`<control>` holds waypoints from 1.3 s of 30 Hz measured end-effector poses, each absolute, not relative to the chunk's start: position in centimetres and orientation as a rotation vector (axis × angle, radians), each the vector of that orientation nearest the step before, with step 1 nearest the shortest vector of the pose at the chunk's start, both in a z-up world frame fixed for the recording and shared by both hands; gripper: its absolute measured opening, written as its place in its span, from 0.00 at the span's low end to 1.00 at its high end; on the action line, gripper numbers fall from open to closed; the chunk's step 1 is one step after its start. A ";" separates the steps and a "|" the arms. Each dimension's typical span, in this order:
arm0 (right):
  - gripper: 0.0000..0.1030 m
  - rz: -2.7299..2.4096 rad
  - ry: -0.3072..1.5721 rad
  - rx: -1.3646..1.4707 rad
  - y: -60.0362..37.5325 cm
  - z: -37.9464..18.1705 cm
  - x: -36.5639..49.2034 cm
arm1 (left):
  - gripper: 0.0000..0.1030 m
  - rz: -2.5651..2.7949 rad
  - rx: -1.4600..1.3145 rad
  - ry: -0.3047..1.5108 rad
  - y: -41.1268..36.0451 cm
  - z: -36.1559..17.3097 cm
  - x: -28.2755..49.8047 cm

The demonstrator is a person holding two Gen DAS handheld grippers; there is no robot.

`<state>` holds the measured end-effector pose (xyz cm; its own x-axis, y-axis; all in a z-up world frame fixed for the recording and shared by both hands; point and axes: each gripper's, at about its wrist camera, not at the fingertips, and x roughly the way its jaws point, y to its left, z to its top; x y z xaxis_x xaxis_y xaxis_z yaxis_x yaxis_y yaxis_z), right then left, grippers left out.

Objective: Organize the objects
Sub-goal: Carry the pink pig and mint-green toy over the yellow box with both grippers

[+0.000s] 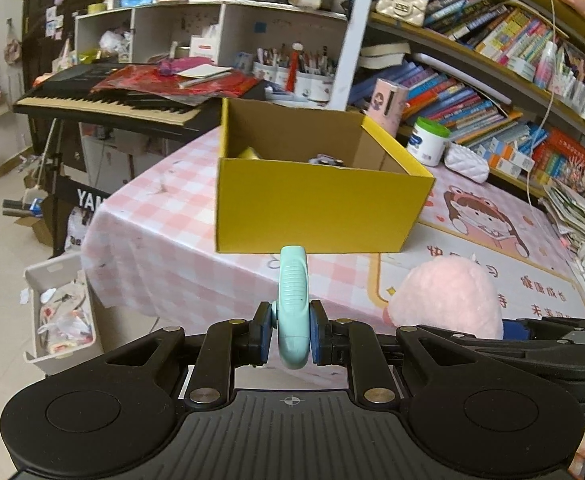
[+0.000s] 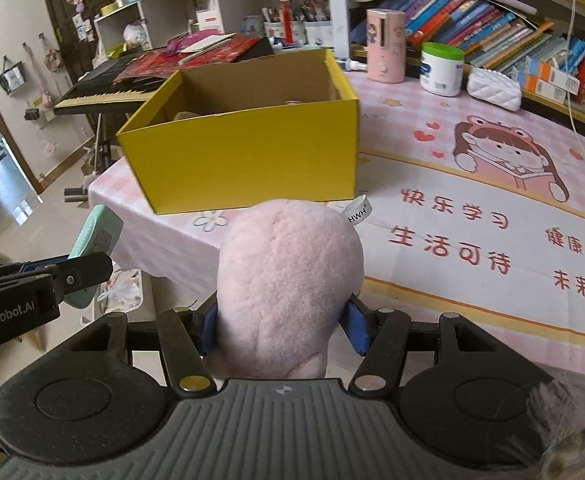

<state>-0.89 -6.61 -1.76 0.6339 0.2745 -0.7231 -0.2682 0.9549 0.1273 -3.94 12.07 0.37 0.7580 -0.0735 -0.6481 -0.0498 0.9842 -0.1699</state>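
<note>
Both claws are closed on something and held above the near part of the table. Left gripper point(image 1: 291, 334) has its blue pads point(image 1: 265, 330) nearly together, pinching a slim mint-green plastic tool point(image 1: 292, 304) that stands upright between them; what kind of tool it is cannot be told. Right gripper point(image 2: 282, 326) is partly open around a pink plush toy point(image 2: 288, 280), its pads pressed into the soft sides, with a small white tag point(image 2: 357, 209) sticking out at the top right. Ahead of both sits an open yellow box point(image 1: 316, 204) on the pink checked tablecloth point(image 1: 152, 220), with a few small items just visible inside. Behind the box stand a white jar with a green lid point(image 2: 441, 68), a pink cylinder point(image 2: 385, 45) and a white quilted pouch point(image 2: 492, 88). A keyboard point(image 1: 108, 106) lies beyond the table's left end.
</note>
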 end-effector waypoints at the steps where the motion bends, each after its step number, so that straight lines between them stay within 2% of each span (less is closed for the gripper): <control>1: 0.56 0.317 0.827 0.003 -6.3 -1.7 -1.0 | 0.17 -0.007 -0.185 0.708 12.3 0.4 -4.1; 12: 0.56 0.365 0.800 -0.044 -4.2 -0.9 -1.1 | 0.17 0.027 -0.249 0.667 14.2 1.0 -4.4; 20: 0.56 0.355 0.714 -0.033 -4.6 0.6 0.5 | 0.17 0.032 -0.252 0.572 14.5 2.7 -3.1; 31: 0.56 0.412 0.539 -0.058 -3.5 4.4 6.3 | 0.17 0.076 -0.233 0.490 14.0 4.8 2.4; 39: 0.56 0.452 0.523 -0.117 -2.4 4.7 13.5 | 0.17 0.118 -0.247 0.502 13.3 4.2 7.2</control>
<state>13.51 -2.42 4.72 0.7706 0.3863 -0.5070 -0.4450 0.8955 0.0059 7.18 13.28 4.16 0.8707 0.0509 -0.4892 -0.1718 0.9635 -0.2054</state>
